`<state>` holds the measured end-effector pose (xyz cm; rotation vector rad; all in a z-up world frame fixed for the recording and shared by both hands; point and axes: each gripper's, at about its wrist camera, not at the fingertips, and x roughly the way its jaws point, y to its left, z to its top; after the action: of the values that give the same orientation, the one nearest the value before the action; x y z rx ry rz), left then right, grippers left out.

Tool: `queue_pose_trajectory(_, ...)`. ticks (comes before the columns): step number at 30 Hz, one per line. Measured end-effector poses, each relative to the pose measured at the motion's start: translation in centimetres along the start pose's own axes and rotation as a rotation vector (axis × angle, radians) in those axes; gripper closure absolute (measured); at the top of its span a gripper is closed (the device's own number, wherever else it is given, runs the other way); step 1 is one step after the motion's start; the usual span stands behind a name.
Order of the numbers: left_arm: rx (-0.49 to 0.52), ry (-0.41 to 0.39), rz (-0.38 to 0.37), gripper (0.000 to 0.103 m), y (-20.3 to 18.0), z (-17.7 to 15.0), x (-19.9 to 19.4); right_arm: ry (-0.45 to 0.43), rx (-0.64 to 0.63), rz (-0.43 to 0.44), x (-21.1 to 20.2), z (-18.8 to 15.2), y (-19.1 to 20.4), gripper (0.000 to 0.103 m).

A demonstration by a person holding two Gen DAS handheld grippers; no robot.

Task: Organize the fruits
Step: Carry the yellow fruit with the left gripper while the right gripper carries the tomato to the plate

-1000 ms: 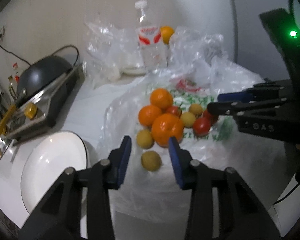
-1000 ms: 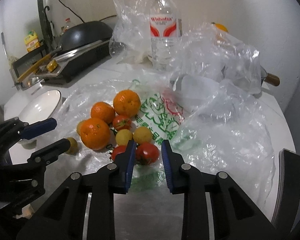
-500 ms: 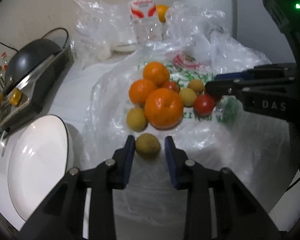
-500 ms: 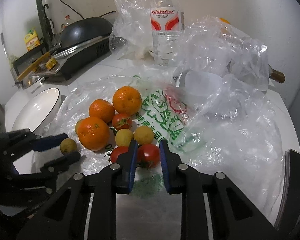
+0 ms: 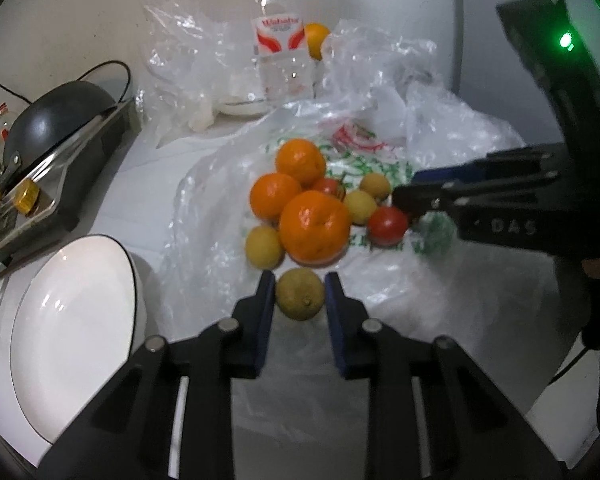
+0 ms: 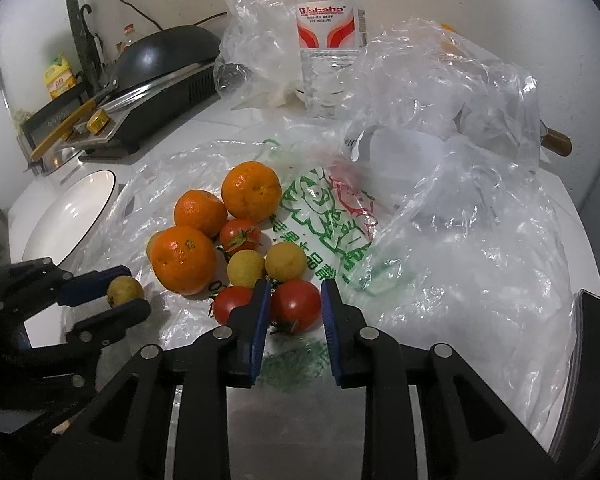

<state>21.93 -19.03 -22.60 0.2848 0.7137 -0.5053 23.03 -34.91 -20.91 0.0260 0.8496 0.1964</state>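
Three oranges [image 5: 313,226], tomatoes and small yellow fruits lie in a heap on a printed plastic bag [image 6: 331,224]. My left gripper [image 5: 300,280] is shut on a small yellow-green fruit [image 5: 300,294] at the near edge of the heap. In the right wrist view the same fruit [image 6: 124,290] sits between the left gripper's blue pads [image 6: 96,282]. My right gripper [image 6: 295,286] is shut on a red tomato [image 6: 295,306], with a second tomato [image 6: 232,304] just left of it. A white bowl [image 5: 72,320] stands left of the fruit.
A water bottle [image 6: 327,40] and crumpled clear bags [image 6: 459,92] stand behind the heap, with one more orange [image 5: 315,38] behind the bottle. A dark wok on a cooktop [image 5: 56,112] fills the back left. A wooden handle [image 6: 555,144] pokes out at the right.
My left gripper came forward around the small yellow-green fruit and closed on it. My right gripper's pads closed in on the red tomato.
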Motion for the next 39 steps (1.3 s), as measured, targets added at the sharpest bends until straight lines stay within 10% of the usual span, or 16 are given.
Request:
queue_pose_trajectory(17, -0.022, -0.113, -0.041, 0.077, 0.4, 1.1, -3.7, -0.063, 0.039, -0.015, -2.5, -0.2, 0.3, 0.074)
queue_pose_trajectory(39, -0.095, -0.233, 0.013, 0.077, 6.6, -1.8, -10.2, -0.189, -0.066, -0.029, -8.3, 0.6, 9.9, 0.074)
